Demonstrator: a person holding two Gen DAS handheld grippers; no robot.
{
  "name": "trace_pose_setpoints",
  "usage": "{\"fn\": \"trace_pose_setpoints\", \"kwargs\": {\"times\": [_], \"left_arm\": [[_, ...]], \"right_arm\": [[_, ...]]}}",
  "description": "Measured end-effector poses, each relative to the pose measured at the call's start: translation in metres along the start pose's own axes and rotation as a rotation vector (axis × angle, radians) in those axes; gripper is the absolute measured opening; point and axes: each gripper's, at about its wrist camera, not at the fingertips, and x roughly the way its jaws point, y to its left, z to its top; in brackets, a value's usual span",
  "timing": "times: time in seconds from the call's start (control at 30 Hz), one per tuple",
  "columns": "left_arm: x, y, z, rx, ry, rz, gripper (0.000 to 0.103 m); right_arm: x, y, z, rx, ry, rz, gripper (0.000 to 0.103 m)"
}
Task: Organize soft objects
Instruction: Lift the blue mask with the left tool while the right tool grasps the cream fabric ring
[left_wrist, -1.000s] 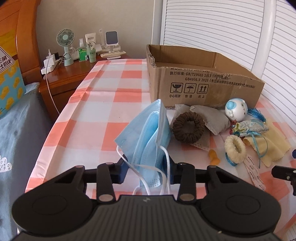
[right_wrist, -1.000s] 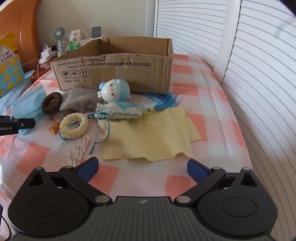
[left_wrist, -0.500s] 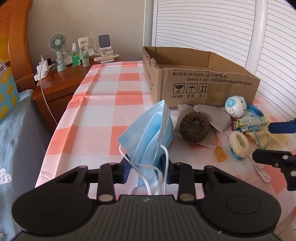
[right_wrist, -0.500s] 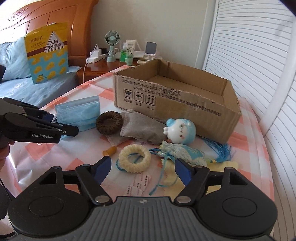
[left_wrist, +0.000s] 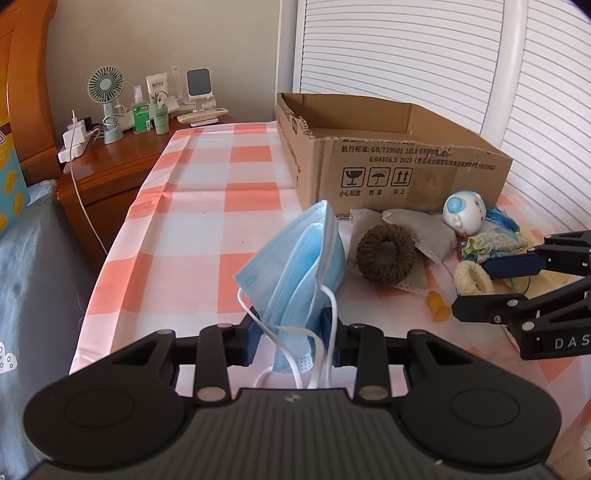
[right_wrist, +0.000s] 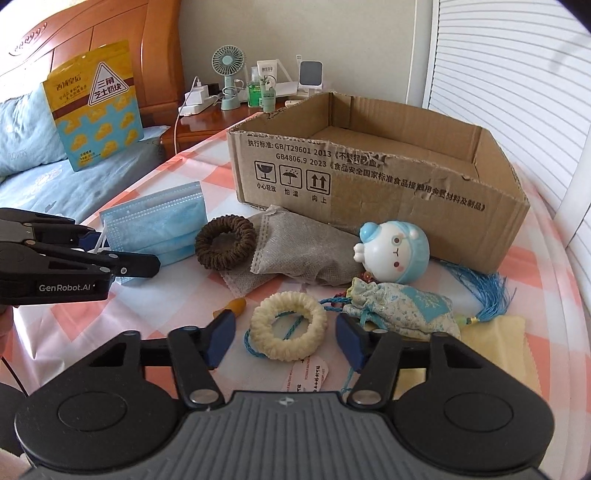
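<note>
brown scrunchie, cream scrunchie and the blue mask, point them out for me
brown scrunchie (right_wrist: 225, 243), right wrist view, on its knitted ring.
cream scrunchie (right_wrist: 288, 330), right wrist view, on its ribbed ring.
blue mask (left_wrist: 295, 266), left wrist view, on its pleated middle.

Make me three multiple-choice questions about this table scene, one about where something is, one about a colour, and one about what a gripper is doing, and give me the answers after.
1. Where does the brown hair tie lie?
A. inside the cardboard box
B. on the tablecloth in front of the box
C. on the nightstand

2. What colour is the face mask?
A. light blue
B. yellow
C. pink

3. What is the left gripper doing?
A. standing open over nothing
B. shut on the face mask
C. shut on the cream hair tie

Answers:
1 B, the brown hair tie rests on the checked tablecloth, on the near side of the cardboard box, partly on a grey pouch.
2 A, its pleated fabric is light blue with white ear loops.
3 B, its fingers pinch the mask, while the right gripper stands open around the cream hair tie.
</note>
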Motion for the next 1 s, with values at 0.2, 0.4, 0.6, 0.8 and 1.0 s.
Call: {"fn": "trace_pose_setpoints", "kwargs": {"times": [0.2,0.4,0.6,0.8,1.0], "left_arm": [[-0.001,-0.001,0.001,0.011,-0.003,-0.005,0.026],[-0.012,-0.003,0.004,0.030,-0.016,0.004,0.022],[-0.030,-0.005,0.008,0.053,-0.041,0.010,0.017],[-0.031,-0.005,0.009,0.039,-0.045,0.018,0.030],[-0.012,-0.001,0.006,-0.009,-0.038,-0.003,0.049]], "right_arm": [[-0.008,0.001,-0.002,-0.007,-0.017,-0.019,0.047],[-0.030,0.004,-0.003,-0.033,-0.051,-0.032,0.047],[-0.047,0.006,-0.007,-0.050,-0.071,-0.041,0.047],[-0.056,0.008,-0.013,-0.048,-0.078,-0.045,0.047],[-0.062,0.008,-0.015,-0.050,-0.079,-0.057,0.048]]}}
